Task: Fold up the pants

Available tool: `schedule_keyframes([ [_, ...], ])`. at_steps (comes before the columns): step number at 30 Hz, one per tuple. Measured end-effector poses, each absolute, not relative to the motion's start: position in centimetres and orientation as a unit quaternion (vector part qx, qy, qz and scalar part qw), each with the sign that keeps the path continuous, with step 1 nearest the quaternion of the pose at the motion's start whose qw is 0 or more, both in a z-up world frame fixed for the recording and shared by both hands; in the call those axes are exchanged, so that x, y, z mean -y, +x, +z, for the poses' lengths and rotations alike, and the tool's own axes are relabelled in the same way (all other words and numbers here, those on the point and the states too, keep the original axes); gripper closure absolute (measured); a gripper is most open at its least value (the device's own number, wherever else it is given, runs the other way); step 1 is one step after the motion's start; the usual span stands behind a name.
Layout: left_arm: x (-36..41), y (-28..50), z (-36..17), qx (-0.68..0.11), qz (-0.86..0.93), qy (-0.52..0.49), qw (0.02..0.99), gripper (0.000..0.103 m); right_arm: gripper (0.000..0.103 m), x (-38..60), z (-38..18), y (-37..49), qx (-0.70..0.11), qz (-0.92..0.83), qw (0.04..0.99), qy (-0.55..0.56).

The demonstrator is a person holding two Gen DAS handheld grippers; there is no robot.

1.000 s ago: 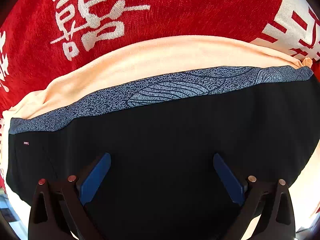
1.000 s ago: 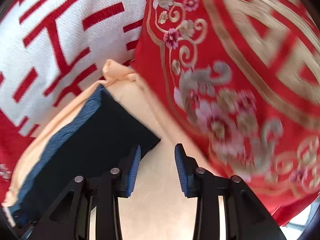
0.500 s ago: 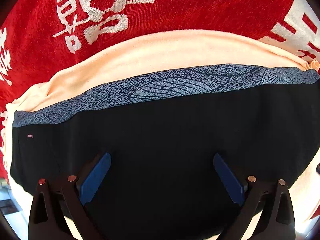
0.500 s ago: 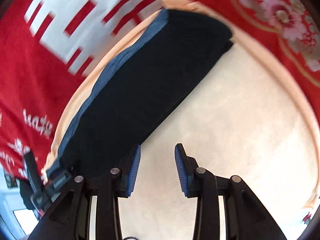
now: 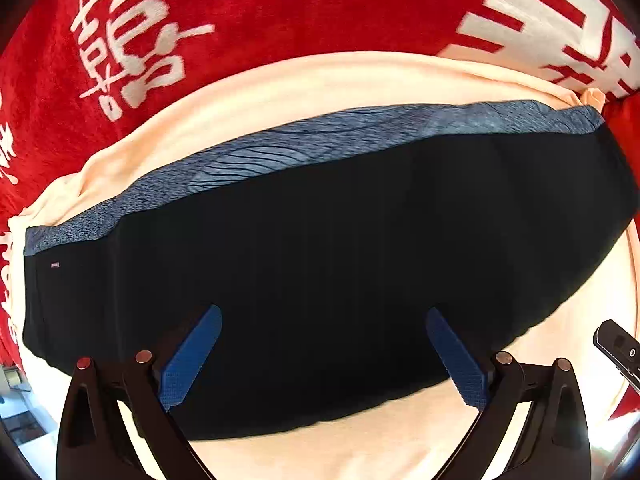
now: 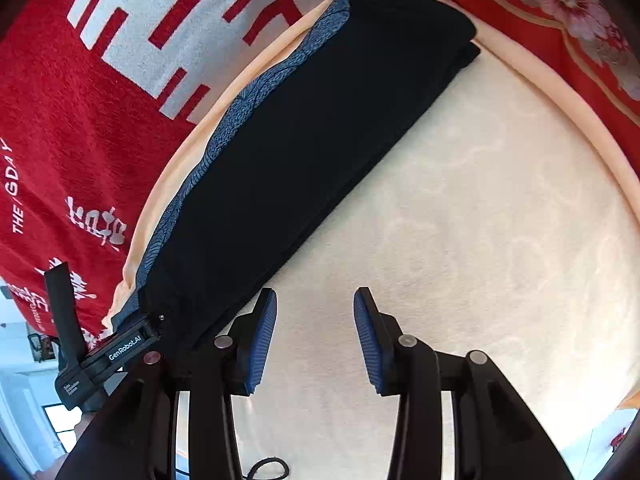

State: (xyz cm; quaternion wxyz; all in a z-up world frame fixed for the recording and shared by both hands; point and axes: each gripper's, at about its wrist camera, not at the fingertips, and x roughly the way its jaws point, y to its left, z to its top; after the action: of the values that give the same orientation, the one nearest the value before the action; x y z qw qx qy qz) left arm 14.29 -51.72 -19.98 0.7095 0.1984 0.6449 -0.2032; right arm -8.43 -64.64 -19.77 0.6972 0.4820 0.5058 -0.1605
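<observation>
Two covers: a red blanket (image 5: 280, 8) with white characters lies under everything, and a cream cloth (image 6: 480, 220) is spread on top of it as the working surface.
Pants: the black pants (image 5: 340, 260) lie flat on the cream cloth as a long, narrow, already folded bundle, along its far edge; the blue-grey patterned waistband (image 5: 320, 144) runs beside that edge.
Step in hand: judging from the tidy shape, a lengthwise fold looks done, and the shortening fold, end to end, seems to be next.
Left gripper (image 5: 324, 356): its fingers are spread wide and hold nothing; it hovers over the near side of the pants.
Right gripper (image 6: 315, 340): the fingers are parted and also hold nothing, over bare cream cloth just beside the near long edge of the pants.
Next move: probably each gripper must come down to one end of the bundle and pinch all layers together, so that no layer slips when the end is carried over.
</observation>
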Motion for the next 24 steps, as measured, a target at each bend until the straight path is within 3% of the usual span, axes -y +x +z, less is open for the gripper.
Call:
schedule_keyframes([
  [14, 61.6, 11.1, -19.2, -0.626, -0.239, 0.183, 0.719, 0.000, 0.055, 71.5, -21.2, -11.1, -0.435, -0.163, 0.703, 0.539],
  [22, 64.2, 11.7, -22.0, -0.637, -0.204, 0.180, 0.722, 0.000, 0.055, 75.2, -21.2, -10.5, -0.415, -0.206, 0.709, 0.532],
  [24, 64.4, 11.4, -22.3, -0.638, -0.201, 0.173, 0.723, 0.000, 0.061, 76.7, -21.6, -9.9, -0.406, -0.217, 0.702, 0.543],
])
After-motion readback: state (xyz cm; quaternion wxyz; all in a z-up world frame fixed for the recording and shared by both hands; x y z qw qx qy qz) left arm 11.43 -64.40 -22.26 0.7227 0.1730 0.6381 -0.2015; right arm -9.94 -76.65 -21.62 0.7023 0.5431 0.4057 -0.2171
